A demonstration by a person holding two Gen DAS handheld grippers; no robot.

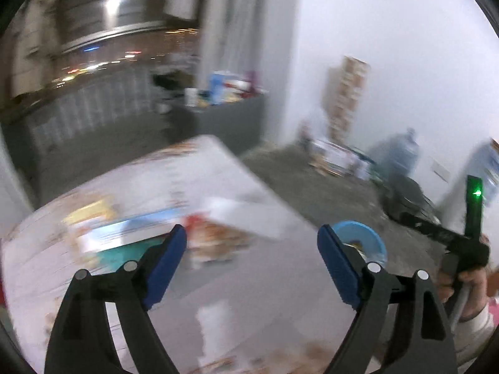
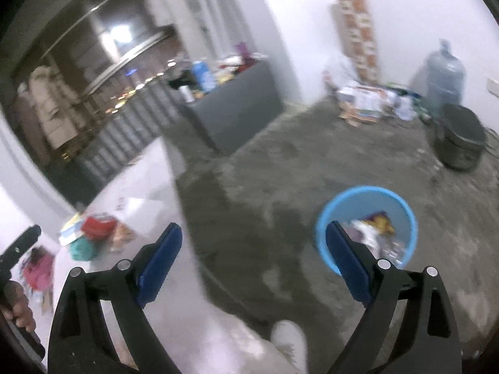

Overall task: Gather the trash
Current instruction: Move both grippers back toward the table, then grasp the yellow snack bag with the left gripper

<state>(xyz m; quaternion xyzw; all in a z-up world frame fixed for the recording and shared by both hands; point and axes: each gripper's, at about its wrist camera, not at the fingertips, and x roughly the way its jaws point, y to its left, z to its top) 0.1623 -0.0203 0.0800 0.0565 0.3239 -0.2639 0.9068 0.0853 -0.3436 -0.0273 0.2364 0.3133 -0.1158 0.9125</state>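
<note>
In the left wrist view, blurred trash lies on a white table (image 1: 249, 286): a red-orange wrapper (image 1: 215, 237), a teal piece (image 1: 124, 249) and a yellow packet (image 1: 90, 215). My left gripper (image 1: 252, 231) hangs open above them with nothing between its fingers. The right wrist view shows a blue bin (image 2: 402, 215) on the concrete floor, holding several wrappers (image 2: 374, 227). My right gripper (image 2: 252, 230) is open and empty, its right finger in front of the bin. The trash pile (image 2: 93, 233) and a pink item (image 2: 37, 271) lie on the table at left.
A dark grey cabinet (image 2: 237, 109) with bottles on top stands at the back. A water jug (image 2: 444, 74), a black pot (image 2: 461, 143), stacked boxes (image 2: 358, 28) and cartons (image 2: 365, 99) line the wall. A white shoe (image 2: 290, 339) is below.
</note>
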